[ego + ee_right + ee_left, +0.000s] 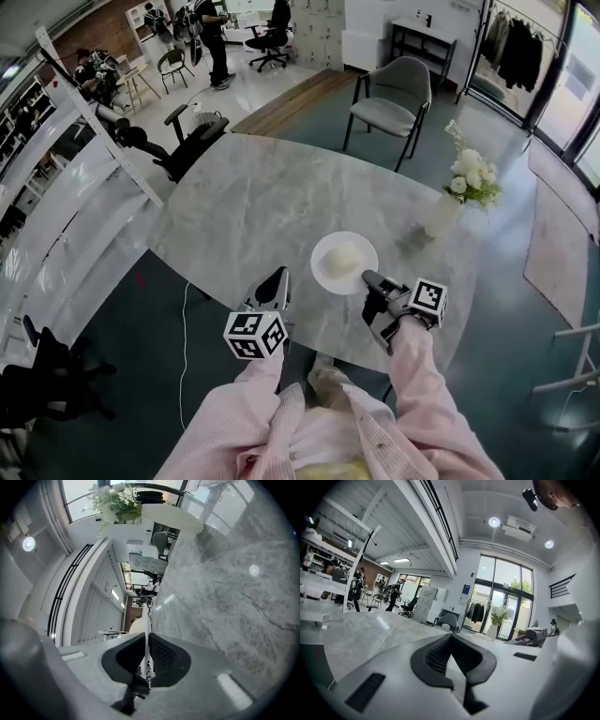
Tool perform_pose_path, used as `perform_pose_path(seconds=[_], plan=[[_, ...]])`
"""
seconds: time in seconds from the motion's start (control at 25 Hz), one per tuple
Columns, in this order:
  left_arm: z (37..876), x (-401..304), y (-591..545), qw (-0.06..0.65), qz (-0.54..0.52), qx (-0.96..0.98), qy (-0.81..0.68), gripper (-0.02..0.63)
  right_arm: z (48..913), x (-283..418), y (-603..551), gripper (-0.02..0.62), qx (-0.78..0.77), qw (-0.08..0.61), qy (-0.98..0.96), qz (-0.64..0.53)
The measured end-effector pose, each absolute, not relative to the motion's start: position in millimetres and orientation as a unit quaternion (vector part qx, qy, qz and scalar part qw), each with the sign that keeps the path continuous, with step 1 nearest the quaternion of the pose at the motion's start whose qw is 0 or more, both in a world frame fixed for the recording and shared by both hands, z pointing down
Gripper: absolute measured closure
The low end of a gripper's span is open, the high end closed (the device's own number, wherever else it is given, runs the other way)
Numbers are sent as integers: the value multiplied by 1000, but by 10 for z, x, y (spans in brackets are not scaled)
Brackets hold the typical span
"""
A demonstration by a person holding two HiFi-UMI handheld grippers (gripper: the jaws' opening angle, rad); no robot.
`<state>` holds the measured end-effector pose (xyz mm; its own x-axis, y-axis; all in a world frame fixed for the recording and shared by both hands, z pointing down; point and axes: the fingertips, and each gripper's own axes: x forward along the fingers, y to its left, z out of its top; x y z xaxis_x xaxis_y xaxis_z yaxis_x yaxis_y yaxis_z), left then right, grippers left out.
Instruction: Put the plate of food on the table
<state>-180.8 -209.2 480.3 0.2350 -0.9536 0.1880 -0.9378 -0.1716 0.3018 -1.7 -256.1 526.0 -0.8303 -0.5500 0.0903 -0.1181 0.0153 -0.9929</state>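
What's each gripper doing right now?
Left gripper: closed, holding nothing.
Right gripper: closed on the rim of the plate.

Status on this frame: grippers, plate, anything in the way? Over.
Left gripper shut, empty, at table edge. Right gripper shut on plate rim; plate over table, contact unclear. Vase stands apart, right of plate.

The left gripper (451, 636) has its fingers (433, 660) together, marble table (361, 634) beyond
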Motion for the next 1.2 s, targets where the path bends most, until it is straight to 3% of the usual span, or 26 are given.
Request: perform_pose_path(seconds=[1.2], plan=[[6085,-1620,-3619,330,51,761,-556,607,6476,-106,-4076,578,-323,138,630,-693]])
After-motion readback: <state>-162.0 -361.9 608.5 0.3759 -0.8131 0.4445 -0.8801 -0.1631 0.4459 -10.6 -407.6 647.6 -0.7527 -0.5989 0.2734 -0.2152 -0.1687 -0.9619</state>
